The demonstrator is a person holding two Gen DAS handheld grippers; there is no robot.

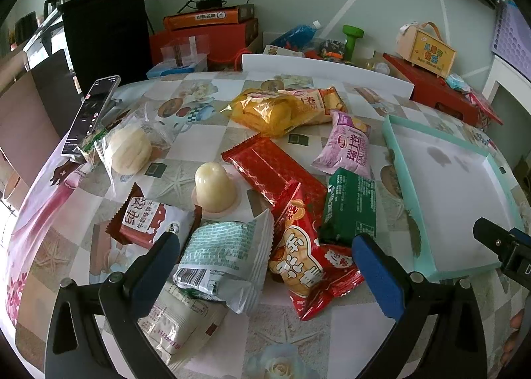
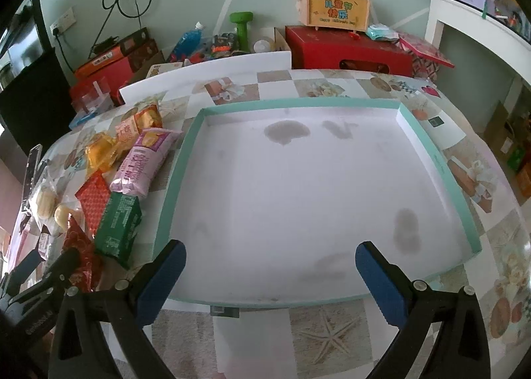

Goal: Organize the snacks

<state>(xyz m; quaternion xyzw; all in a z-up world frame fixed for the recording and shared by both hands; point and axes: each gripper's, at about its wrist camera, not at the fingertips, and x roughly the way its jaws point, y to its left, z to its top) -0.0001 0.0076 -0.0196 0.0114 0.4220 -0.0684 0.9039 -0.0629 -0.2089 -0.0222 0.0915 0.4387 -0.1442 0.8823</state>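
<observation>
Several snack packets lie in a pile on the table. Among them are a white-and-teal packet (image 1: 225,256), a red cartoon packet (image 1: 305,263), a green packet (image 1: 351,206), a long red packet (image 1: 268,170), a pink packet (image 1: 348,146), yellow packets (image 1: 268,110) and a jelly cup (image 1: 214,188). My left gripper (image 1: 265,266) is open, just above the white-and-teal and red packets. An empty white tray with a teal rim (image 2: 172,180) lies to the right. My right gripper (image 2: 268,282) is open over the tray's near edge. The green packet (image 2: 119,229) and pink packet (image 2: 142,163) lie left of the tray.
A phone (image 1: 91,113) leans at the table's left edge beside a wrapped bun (image 1: 127,146). A white board (image 1: 325,75) stands along the table's back. Behind it are red boxes (image 2: 348,50), a wooden gift box (image 2: 337,9), a green dumbbell (image 2: 241,29) and a blue bottle (image 2: 187,38).
</observation>
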